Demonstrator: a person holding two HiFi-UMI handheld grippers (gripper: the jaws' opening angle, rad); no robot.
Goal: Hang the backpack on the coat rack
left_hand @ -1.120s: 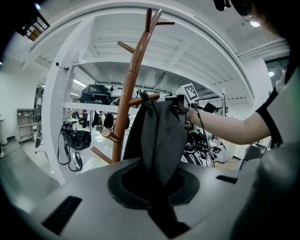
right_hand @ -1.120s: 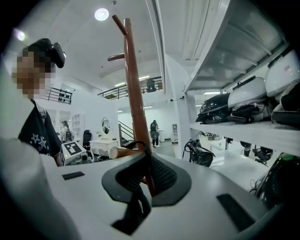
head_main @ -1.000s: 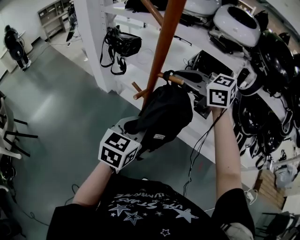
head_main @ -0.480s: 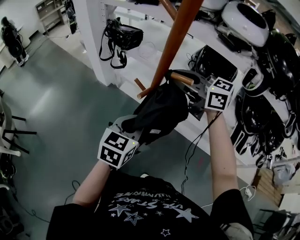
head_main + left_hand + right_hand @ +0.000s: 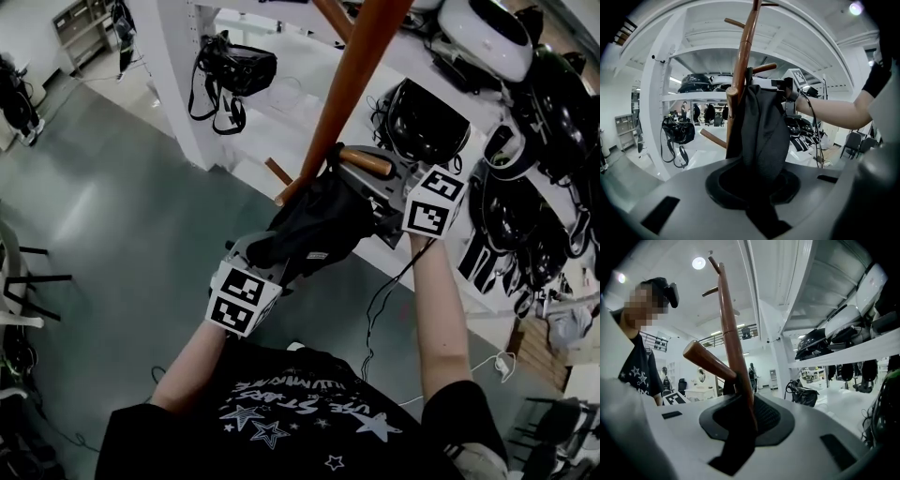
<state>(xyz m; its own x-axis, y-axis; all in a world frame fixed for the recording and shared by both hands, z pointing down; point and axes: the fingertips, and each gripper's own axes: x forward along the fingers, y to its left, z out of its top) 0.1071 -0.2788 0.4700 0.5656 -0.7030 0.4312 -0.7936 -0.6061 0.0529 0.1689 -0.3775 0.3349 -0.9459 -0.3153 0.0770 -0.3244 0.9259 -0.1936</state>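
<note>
The black backpack (image 5: 314, 220) hangs against the brown coat rack pole (image 5: 342, 94), its top strap looped over a wooden peg (image 5: 367, 161). My left gripper (image 5: 267, 253) is below it. Its jaws are opening slightly, and the backpack's (image 5: 761, 126) lower fabric still fills the gap between them in the left gripper (image 5: 757, 187) view. My right gripper (image 5: 361, 173) is level at the peg (image 5: 705, 362). The right gripper's (image 5: 740, 423) jaws are opening, with the thin dark strap (image 5: 749, 416) running loosely between them up to the pole (image 5: 731, 333).
White shelving (image 5: 281, 131) behind the rack carries helmets (image 5: 478, 33) and dark gear. A black bag (image 5: 230, 70) hangs from the white post at the left. A lower peg (image 5: 277, 172) sticks out beside the backpack. A cable (image 5: 380, 300) trails over the grey floor.
Both grippers and the backpack have drifted closer to the pole and a little lower. The strap now rests on the peg near the pole.
</note>
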